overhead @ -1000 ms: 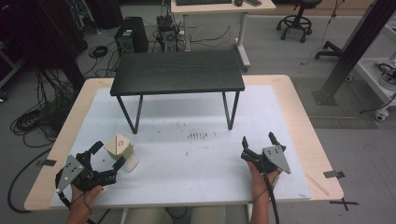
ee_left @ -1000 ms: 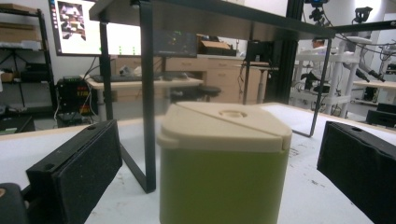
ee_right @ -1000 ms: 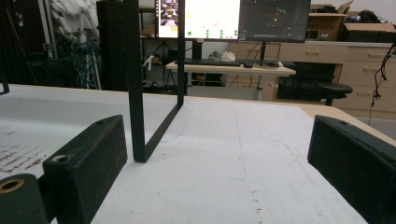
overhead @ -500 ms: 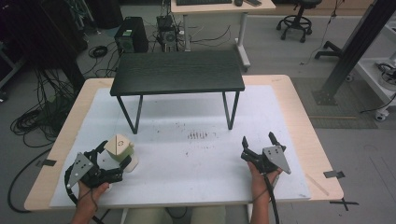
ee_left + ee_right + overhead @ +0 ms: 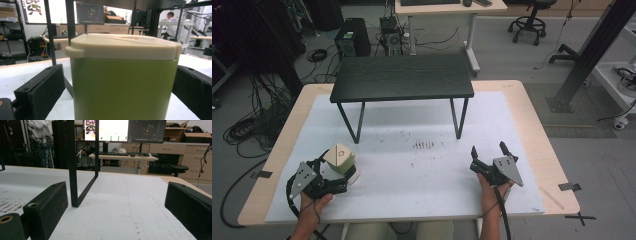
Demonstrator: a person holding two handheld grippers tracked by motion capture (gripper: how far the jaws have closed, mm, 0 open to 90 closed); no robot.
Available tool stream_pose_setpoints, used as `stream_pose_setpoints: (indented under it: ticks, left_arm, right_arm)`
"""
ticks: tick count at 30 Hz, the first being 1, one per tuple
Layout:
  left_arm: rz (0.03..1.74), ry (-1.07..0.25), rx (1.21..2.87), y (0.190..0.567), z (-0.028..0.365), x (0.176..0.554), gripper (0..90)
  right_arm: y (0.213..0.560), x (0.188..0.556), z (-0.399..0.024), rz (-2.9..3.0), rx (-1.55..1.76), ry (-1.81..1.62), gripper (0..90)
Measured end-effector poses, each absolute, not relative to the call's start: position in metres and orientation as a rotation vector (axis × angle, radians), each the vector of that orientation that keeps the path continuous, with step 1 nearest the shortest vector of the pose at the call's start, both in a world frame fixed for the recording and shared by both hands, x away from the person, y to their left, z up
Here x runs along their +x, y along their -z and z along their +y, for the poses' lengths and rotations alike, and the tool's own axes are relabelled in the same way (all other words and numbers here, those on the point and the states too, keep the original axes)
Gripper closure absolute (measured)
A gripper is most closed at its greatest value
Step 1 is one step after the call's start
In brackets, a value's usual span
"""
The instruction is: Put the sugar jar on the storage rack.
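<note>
Since the earlier frames, the left gripper [image 5: 343,176] has slid forward until the green box [image 5: 122,85] with its cream lid [image 5: 123,46] sits between its jaws, while the right gripper [image 5: 488,157] has kept its place. Seen from the left gripper view, the jaws stand apart on either side of the box, with a gap showing at the left pad [image 5: 42,91], so nothing is clamped yet. Ahead of that gripper, past the box, stands the small black table [image 5: 402,77] on the white mat [image 5: 422,180]. Off to its right, the right gripper rests on the mat with its jaws wide apart and nothing between them, pointing toward one table leg [image 5: 72,170]. As I judge it, the approach is done; closing on the box, lifting it and setting it wherever it belongs all remain.
</note>
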State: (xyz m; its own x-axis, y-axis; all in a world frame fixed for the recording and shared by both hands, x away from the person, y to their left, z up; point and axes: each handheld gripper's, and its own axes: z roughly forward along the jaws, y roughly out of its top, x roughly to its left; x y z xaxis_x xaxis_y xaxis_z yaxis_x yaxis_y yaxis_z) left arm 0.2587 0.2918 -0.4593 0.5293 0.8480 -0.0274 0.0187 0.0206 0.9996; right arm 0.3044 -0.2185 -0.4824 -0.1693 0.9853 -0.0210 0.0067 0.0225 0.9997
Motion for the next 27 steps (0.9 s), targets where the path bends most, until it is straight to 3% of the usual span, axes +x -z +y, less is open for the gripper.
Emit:
stream_pose_setpoints:
  ticks: [27]
  left_arm:
    - [0.812,-0.784,1.406,0.4638,0.2914,0.2596,0.2]
  right_arm:
    - [0.4825,0.3041,-0.2185,1.349,1.112,-1.310,5.5]
